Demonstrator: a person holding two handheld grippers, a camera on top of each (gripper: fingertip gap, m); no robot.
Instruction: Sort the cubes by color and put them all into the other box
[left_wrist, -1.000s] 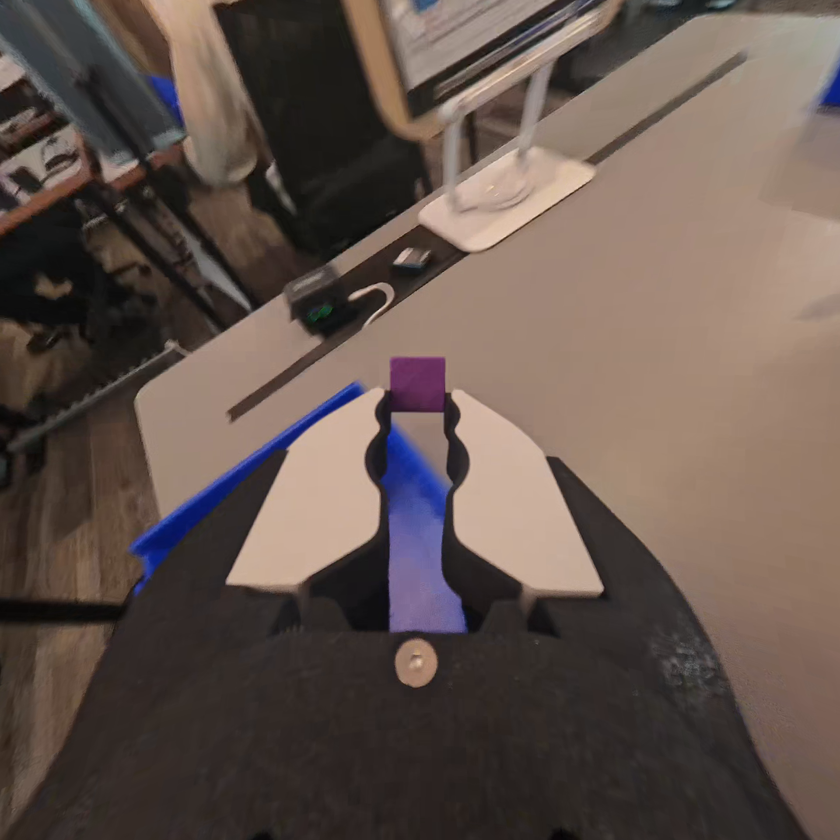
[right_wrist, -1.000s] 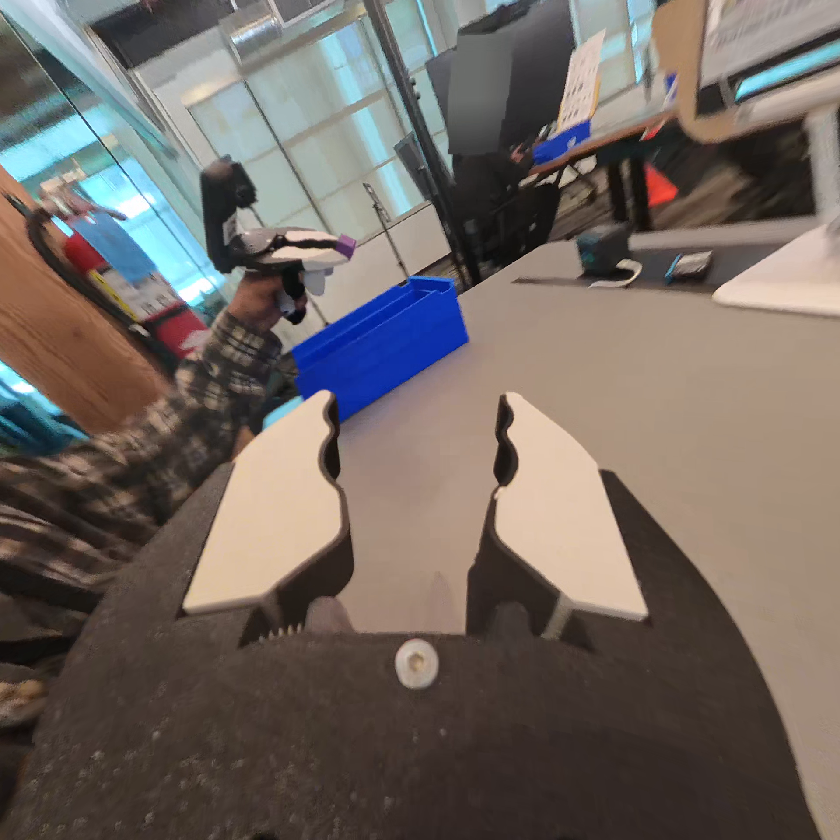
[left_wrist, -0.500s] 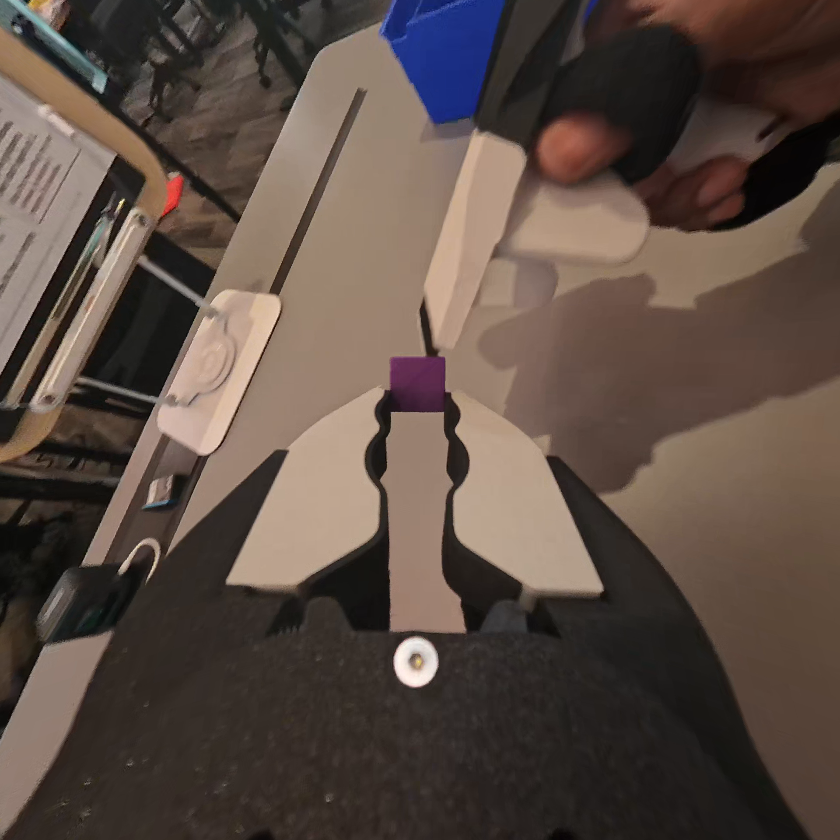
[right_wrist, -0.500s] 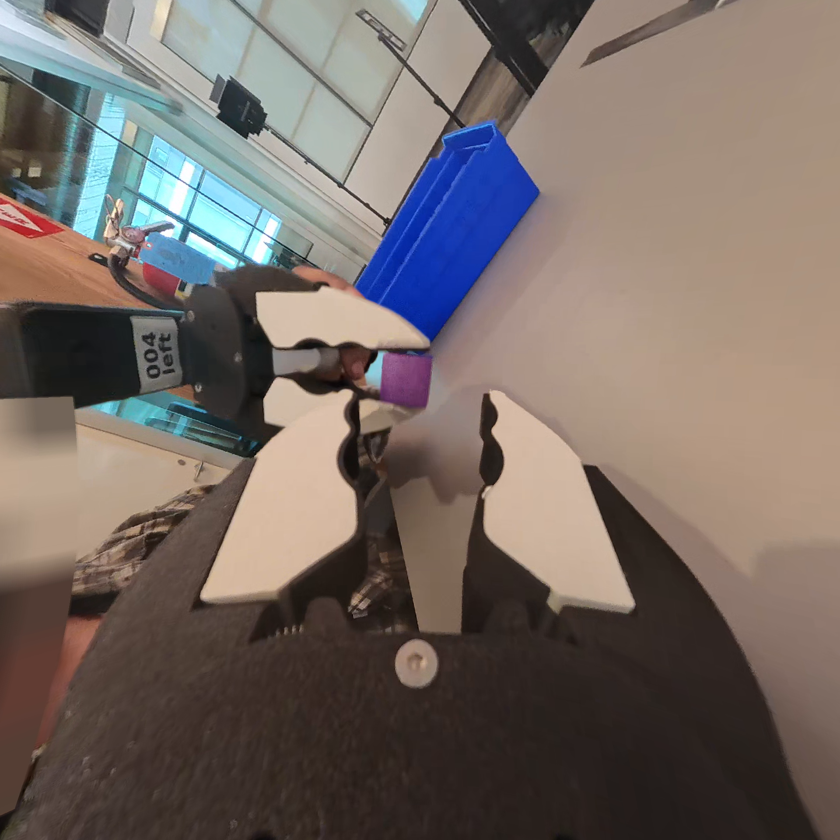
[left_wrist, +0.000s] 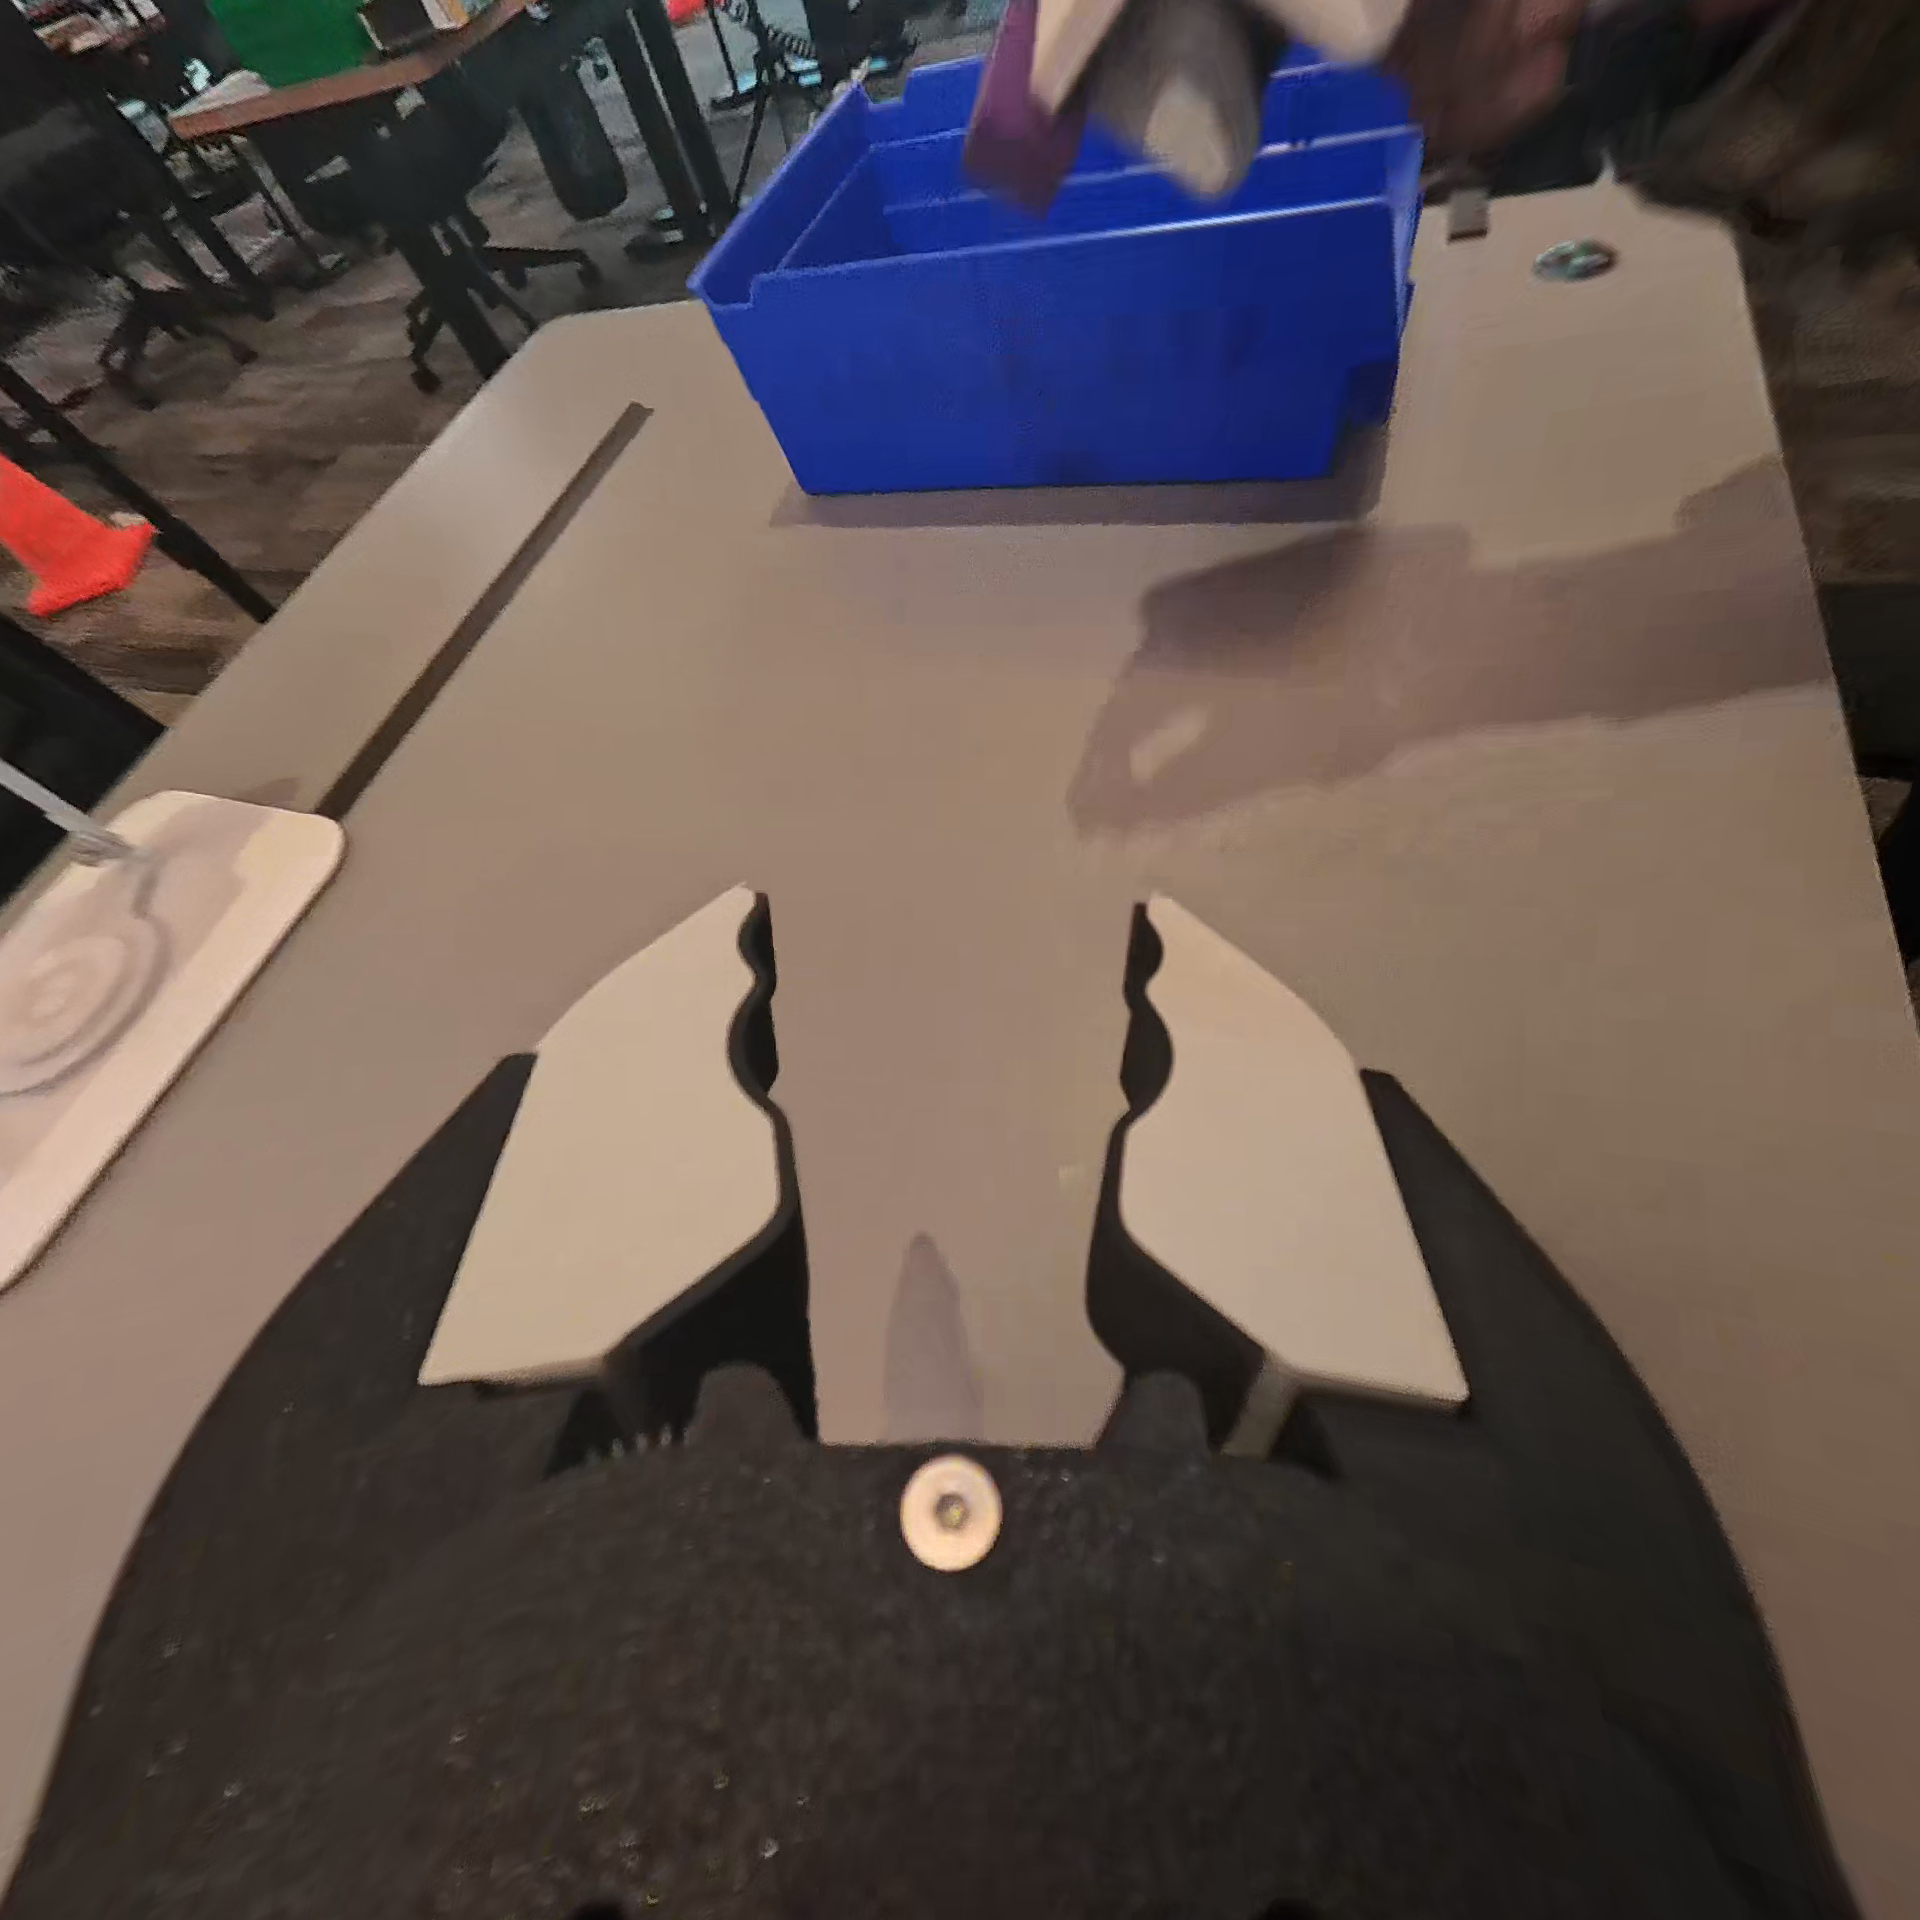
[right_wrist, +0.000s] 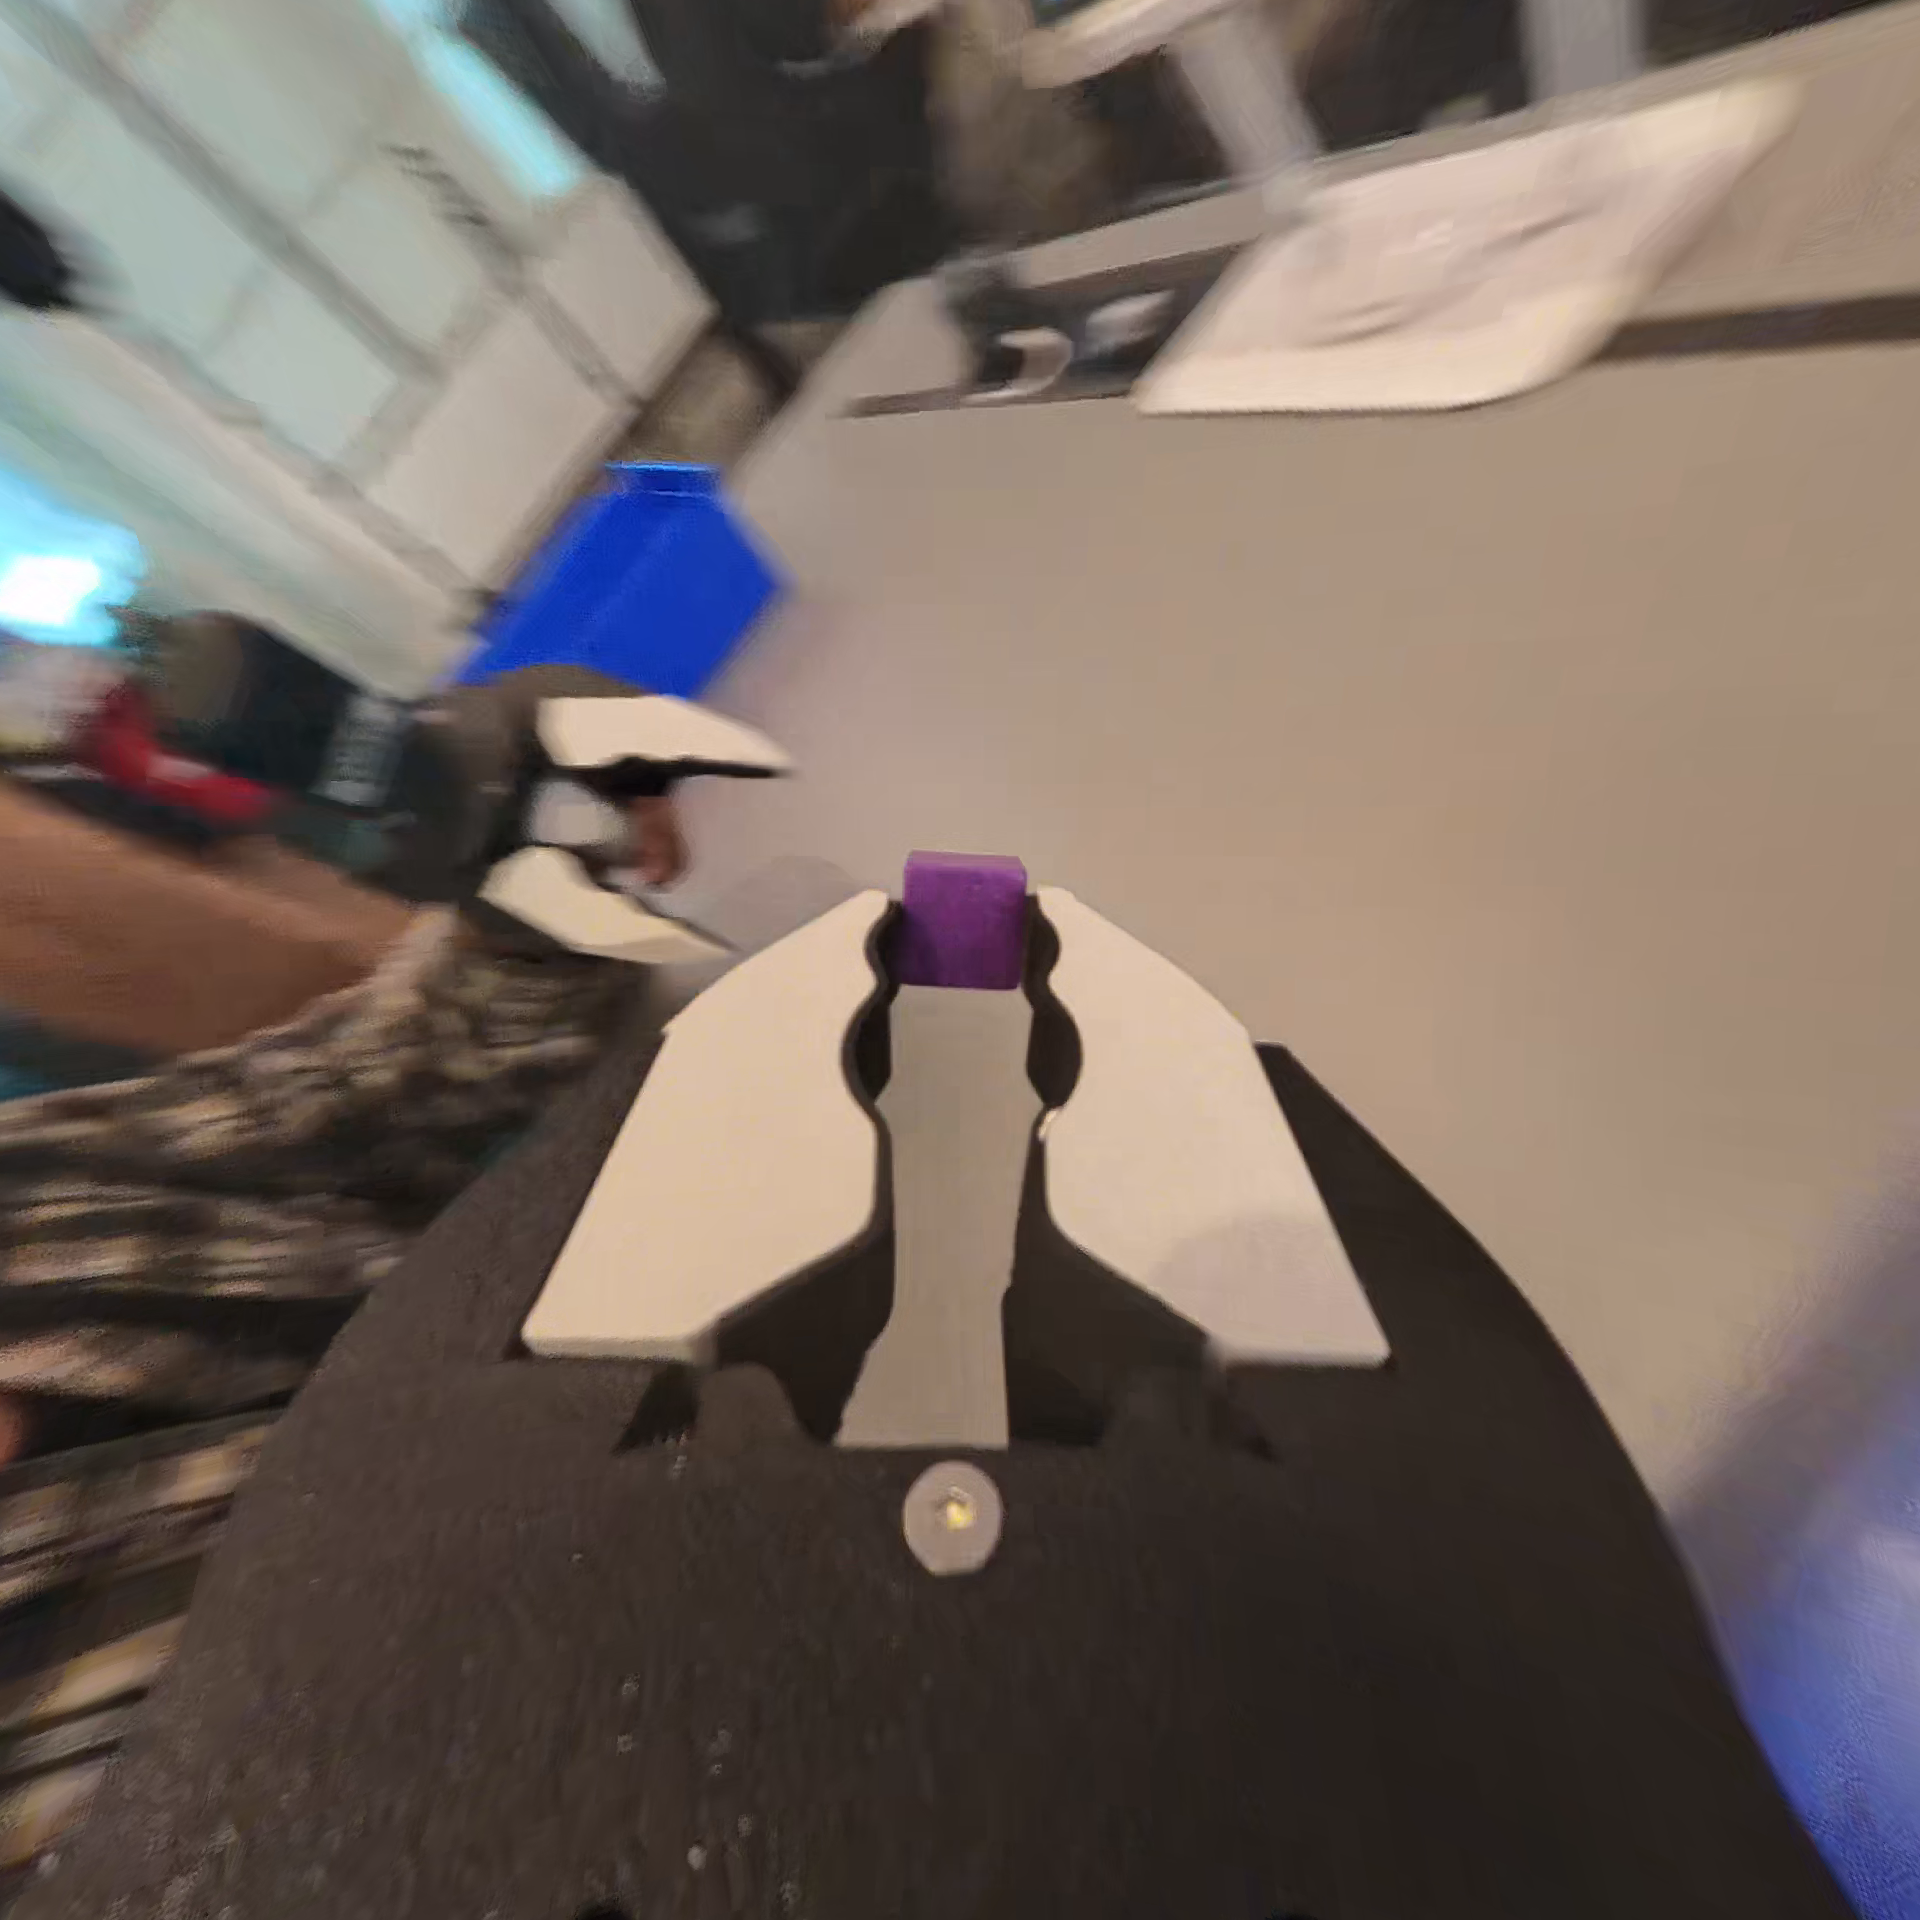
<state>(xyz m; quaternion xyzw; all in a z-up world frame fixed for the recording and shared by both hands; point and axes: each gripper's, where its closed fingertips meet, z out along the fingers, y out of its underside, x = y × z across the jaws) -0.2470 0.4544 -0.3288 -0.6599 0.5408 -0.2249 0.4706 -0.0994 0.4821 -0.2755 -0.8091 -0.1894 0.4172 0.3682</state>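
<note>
Grey counter (left_wrist: 935, 675) fills most of what we see, with dark desks and chairs beyond its far edge and an orange cone (left_wrist: 62, 540) on the floor to the left. Our left hand-held gripper (left_wrist: 951, 914) hangs over the bare counter with its jaws spread wide and nothing between them. Ahead of it a blue box (left_wrist: 1060, 353) stands near the far end of the counter, and a white stand base (left_wrist: 135, 977) lies flat at the left edge.

Our right hand-held gripper (right_wrist: 961, 909) is pinching a purple cube (right_wrist: 961, 925) at the very tips of its white fingers (right_wrist: 1153, 1122). In the left wrist view that gripper (left_wrist: 1091, 114) shows blurred at the top of the picture, above the blue box, with the cube (left_wrist: 1023, 135) at its tips; we cannot tell whether the cube is directly over the box's opening.

From the right wrist view, itself blurred, we see the left gripper (right_wrist: 727, 842) farther off to the left with its fingers apart, held out from a plaid sleeve (right_wrist: 260, 1122), and another blue box (right_wrist: 644, 592) behind it on the counter (right_wrist: 1351, 727).
</note>
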